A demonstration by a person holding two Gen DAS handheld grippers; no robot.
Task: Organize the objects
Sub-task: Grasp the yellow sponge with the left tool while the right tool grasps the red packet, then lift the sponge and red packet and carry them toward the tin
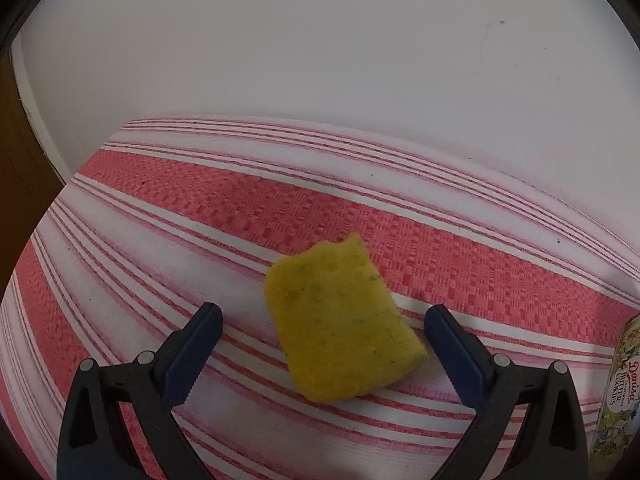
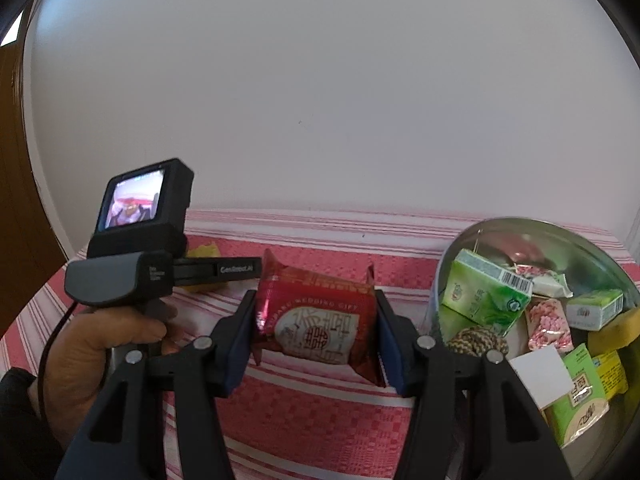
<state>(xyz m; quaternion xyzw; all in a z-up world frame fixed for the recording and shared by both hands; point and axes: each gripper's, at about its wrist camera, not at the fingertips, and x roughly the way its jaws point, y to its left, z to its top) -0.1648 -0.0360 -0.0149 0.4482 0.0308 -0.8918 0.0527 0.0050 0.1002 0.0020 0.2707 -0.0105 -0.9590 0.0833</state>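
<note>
Counts on the striped cloth

One loose yellow sponge [image 1: 340, 322], one red snack packet [image 2: 320, 316], one round metal tin [image 2: 592, 240]. In the tin: two green cartons [image 2: 486, 300], two pink-patterned packets [image 2: 546, 326], one rope ball [image 2: 478, 341].

a home setting, most likely a dining or kitchen table pushed against a plain white wall [image 2: 320, 80]. a woven red-and-white striped tablecloth [image 1: 240, 216] covers the surface, the sort used in a household. a brown wooden door or cabinet edge [image 1: 16, 152] stands at the left. household odds and ends point the same way: a worn yellow dish sponge [image 1: 340, 320] lies on the cloth, a danisa butter cookie tin [image 1: 620, 380] stands beside it, and the round metal tin [image 2: 592, 248] holds snack packets and small cartons.
</note>
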